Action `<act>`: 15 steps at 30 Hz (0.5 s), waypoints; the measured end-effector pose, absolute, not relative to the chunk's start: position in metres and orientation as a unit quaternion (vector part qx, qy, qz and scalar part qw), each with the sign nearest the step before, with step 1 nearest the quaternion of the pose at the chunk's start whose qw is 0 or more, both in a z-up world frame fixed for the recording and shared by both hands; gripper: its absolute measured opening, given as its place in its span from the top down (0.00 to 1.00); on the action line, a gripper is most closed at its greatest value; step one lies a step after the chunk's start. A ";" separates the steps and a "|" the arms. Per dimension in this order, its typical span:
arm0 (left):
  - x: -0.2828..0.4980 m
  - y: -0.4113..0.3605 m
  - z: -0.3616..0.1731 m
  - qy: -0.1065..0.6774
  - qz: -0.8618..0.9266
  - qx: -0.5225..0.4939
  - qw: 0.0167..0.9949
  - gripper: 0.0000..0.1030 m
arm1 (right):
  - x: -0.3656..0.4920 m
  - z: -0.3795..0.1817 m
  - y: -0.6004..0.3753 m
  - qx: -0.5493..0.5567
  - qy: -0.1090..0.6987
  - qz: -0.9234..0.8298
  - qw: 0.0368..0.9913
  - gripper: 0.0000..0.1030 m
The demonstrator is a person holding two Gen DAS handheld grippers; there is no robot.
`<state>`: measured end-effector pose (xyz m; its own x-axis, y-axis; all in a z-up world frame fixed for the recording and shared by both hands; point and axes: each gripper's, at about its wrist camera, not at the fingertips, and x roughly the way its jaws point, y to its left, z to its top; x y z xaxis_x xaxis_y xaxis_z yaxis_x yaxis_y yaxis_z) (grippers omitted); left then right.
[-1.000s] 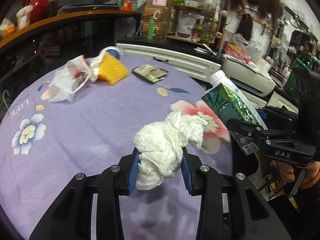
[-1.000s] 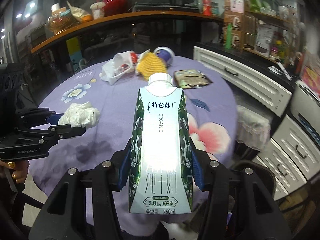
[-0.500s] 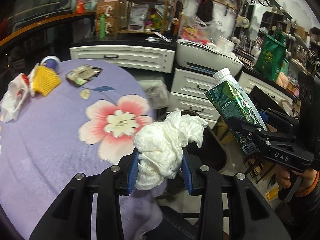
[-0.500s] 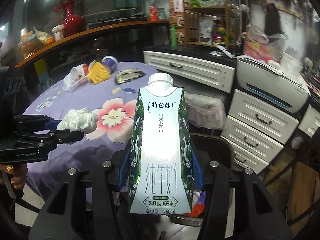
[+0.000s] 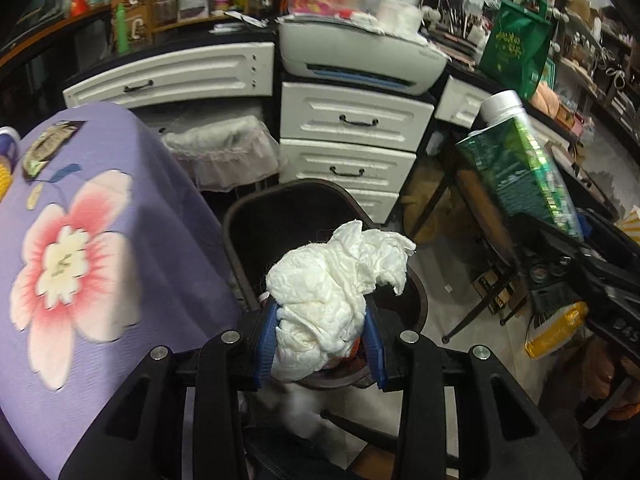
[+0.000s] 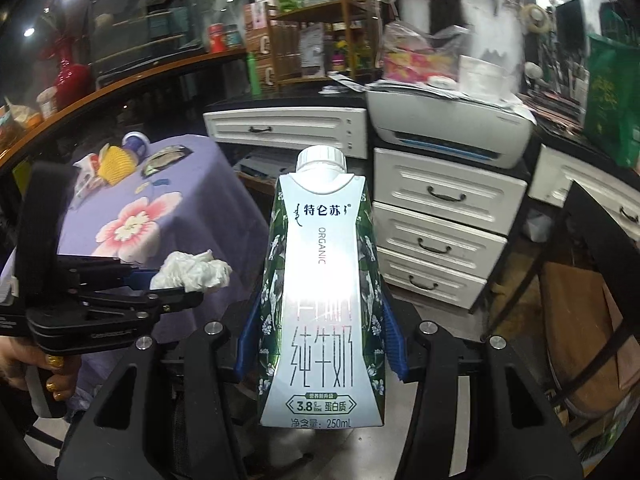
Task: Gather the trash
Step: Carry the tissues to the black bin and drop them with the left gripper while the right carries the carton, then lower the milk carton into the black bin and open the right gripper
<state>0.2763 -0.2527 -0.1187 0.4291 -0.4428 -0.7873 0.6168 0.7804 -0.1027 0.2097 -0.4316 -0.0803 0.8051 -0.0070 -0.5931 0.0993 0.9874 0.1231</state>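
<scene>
White drawers (image 5: pixel 352 120) stand under a grey printer (image 5: pixel 360 56).

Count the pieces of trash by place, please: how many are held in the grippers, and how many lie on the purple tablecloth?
Held in grippers: 2, crumpled white tissue, green-and-white milk carton
On the tablecloth: 4, yellow foam net, white plastic bag, flat foil wrapper, blue-and-white cup
Total: 6

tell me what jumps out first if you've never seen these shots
The tall milk carton, upright and clamped between the right gripper's blue fingers, fills the right wrist view. Next, the crumpled white tissue pinched in the left gripper, off the edge of the purple flowered tablecloth.
</scene>
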 end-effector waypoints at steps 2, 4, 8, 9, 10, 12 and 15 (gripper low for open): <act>0.282 -0.269 -0.132 0.442 -0.317 0.114 0.831 0.64 | 0.204 -0.085 -0.440 0.083 0.312 -0.037 0.946 0.50; 0.288 -0.282 -0.145 0.455 -0.317 0.124 0.823 0.64 | 0.199 -0.092 -0.452 0.097 0.315 -0.046 0.943 0.50; 0.303 -0.305 -0.173 0.477 -0.301 0.145 0.813 0.63 | 0.192 -0.099 -0.465 0.113 0.317 -0.055 0.940 0.50; 0.306 -0.307 -0.178 0.483 -0.298 0.147 0.810 0.62 | 0.191 -0.100 -0.468 0.115 0.316 -0.057 0.940 0.50; 0.310 -0.310 -0.185 0.488 -0.294 0.149 0.808 0.61 | 0.190 -0.101 -0.469 0.118 0.316 -0.058 0.940 0.50; 0.317 -0.314 -0.195 0.496 -0.283 0.152 0.807 0.55 | 0.190 -0.104 -0.471 0.123 0.316 -0.058 0.939 0.50; 0.320 -0.312 -0.199 0.499 -0.277 0.147 0.808 0.38 | 0.192 -0.108 -0.472 0.127 0.319 -0.059 0.937 0.50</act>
